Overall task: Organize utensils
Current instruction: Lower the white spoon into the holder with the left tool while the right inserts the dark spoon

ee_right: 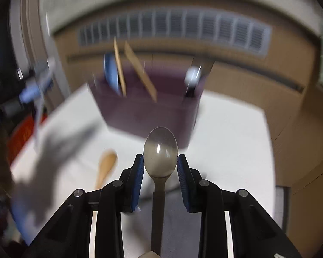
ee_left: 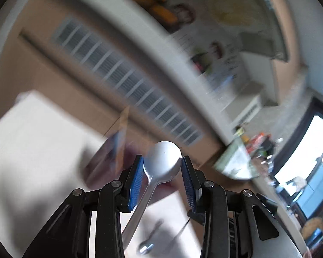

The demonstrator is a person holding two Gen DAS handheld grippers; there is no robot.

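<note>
- The left tool (ee_left: 162, 161) carries a silver metal spoon (ee_left: 162, 161): its bowl sits between the two blue pads (ee_left: 136, 180), bowl end forward, and the handle slants back down and to the left under the tool.
- The left pad lies against the spoon's neck and the right pad against the bowl's rim, so the left tool is pinching the silver metal spoon.
- The left wrist view is tilted and smeared by blur. Below the tool lies the white-covered bench (ee_left: 32, 139), with another small metal utensil (ee_left: 148, 244) lying on it, too blurred to name more closely.
- The right tool (ee_right: 160, 163) has a second spoon (ee_right: 160, 152) centred between its blue pads (ee_right: 137, 178), bowl forward and hollow side up with a bright glint, and the dark handle runs straight back between the fingers.
- The bowl's sides meet the pad tips or come very near them; the blur does not let one tell whether the right tool presses on the spoon or stands just clear of it.
- Ahead of the right tool, on the bench (ee_right: 226, 139), stands a purple utensil holder (ee_right: 148, 111). From it stick up a blue utensil (ee_right: 111, 73), two flat wooden utensils (ee_right: 141, 71) and a white-tipped one (ee_right: 192, 76).
- A wooden spoon (ee_right: 106, 165) lies flat on the bench left of the right tool, well apart from the holder.
- Behind the bench runs a tan wall with a long slatted vent (ee_right: 176, 29).
</note>
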